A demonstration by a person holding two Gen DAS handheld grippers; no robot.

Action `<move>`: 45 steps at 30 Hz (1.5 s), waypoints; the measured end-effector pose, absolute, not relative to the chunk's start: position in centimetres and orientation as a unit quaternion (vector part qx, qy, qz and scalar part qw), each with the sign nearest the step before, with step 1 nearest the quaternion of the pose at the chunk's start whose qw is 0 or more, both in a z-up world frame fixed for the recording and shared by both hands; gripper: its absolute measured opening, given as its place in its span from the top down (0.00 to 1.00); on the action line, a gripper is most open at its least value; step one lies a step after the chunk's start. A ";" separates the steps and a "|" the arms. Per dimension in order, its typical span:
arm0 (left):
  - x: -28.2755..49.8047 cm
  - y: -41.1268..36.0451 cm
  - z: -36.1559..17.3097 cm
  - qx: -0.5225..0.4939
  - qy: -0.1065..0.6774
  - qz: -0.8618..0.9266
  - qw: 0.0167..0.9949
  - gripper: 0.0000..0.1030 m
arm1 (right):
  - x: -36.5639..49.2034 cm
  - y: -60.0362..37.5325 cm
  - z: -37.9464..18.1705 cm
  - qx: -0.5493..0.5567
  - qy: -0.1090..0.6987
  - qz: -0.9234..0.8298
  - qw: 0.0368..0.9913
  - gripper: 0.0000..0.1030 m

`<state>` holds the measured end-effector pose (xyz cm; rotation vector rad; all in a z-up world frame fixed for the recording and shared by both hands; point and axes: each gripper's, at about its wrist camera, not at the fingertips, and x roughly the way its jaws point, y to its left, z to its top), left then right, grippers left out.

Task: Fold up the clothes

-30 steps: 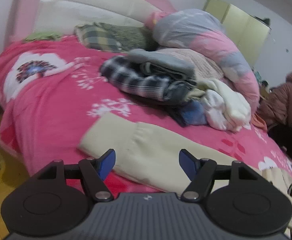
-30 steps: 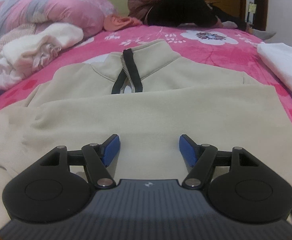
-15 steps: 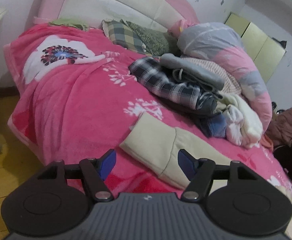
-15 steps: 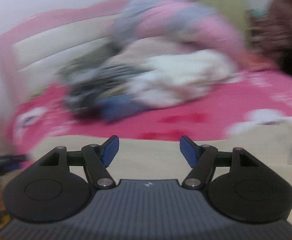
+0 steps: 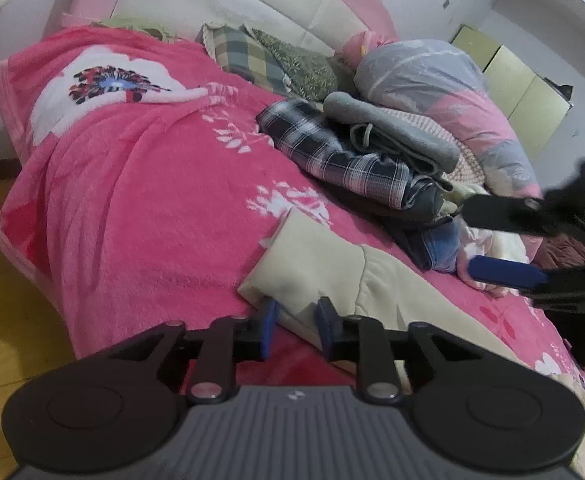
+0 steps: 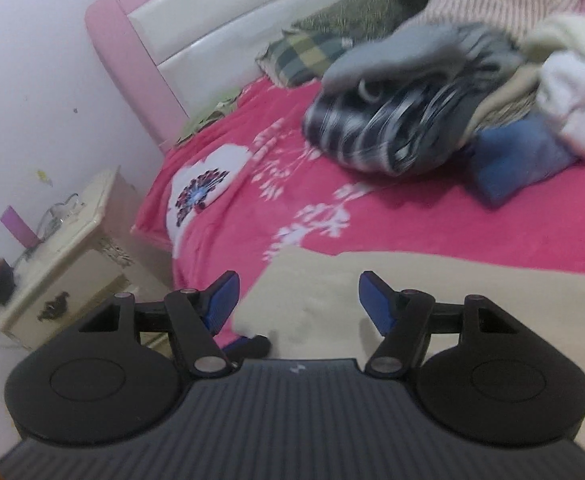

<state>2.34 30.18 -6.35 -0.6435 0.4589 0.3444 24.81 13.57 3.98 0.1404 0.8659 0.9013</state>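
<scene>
Left gripper point(image 5: 294, 326) pinches the soft, floppy beige sweatshirt point(image 5: 372, 280) at its sleeve cuff; right gripper point(image 6: 296, 300) hovers spread

Pink bed point(image 5: 140, 200) w/ beige top point(image 5: 392, 284), clothes pile point(image 5: 372, 160), pillows point(image 5: 260, 52).

Both wrist cameras sit low and close over the pink bed point(image 5: 132, 208), facing its headboard point(image 6: 220, 20), sharing the clothes pile point(image 5: 356, 160) beside it.
</scene>
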 end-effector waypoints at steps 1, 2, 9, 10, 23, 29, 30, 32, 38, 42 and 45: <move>2.3 30.3 -6.4 -0.316 0.225 0.166 0.907 0.78 | 25.1 14.1 3.8 0.068 0.412 0.423 0.804 0.36; 2.2 30.5 -6.5 -0.325 0.228 0.165 0.903 0.75 | 25.3 14.6 3.6 0.070 0.416 0.423 0.802 0.36; 1.9 31.5 -6.7 -0.373 0.220 0.148 0.889 0.46 | 25.3 15.7 2.5 0.070 0.429 0.421 0.796 0.36; 2.1 31.5 -6.7 -0.368 0.218 0.151 0.891 0.48 | 25.4 15.7 2.4 0.072 0.431 0.419 0.796 0.36; 2.8 26.1 -4.0 -0.159 0.141 0.117 0.970 0.90 | 25.7 15.9 3.0 0.056 0.438 0.413 0.797 0.30; 3.0 22.6 -3.2 -0.057 0.117 0.069 0.989 0.90 | 25.2 16.2 3.3 0.010 0.436 0.405 0.803 0.29; 3.1 22.0 -3.1 -0.045 0.114 0.063 0.990 0.90 | 25.1 16.3 3.4 0.003 0.436 0.404 0.804 0.29; 3.1 21.0 -2.9 -0.024 0.110 0.054 0.992 0.90 | 24.9 16.4 3.5 -0.013 0.435 0.401 0.806 0.33; 3.2 18.6 -2.0 0.011 0.100 0.017 0.995 0.90 | 24.4 15.2 3.9 -0.027 0.427 0.393 0.814 0.76; 3.4 16.8 -1.0 0.024 0.084 -0.011 0.996 0.90 | 23.5 12.6 5.2 -0.016 0.403 0.382 0.831 0.87; 3.5 15.2 0.0 0.035 0.068 -0.034 0.996 0.90 | 22.9 10.5 6.5 -0.020 0.378 0.372 0.847 0.89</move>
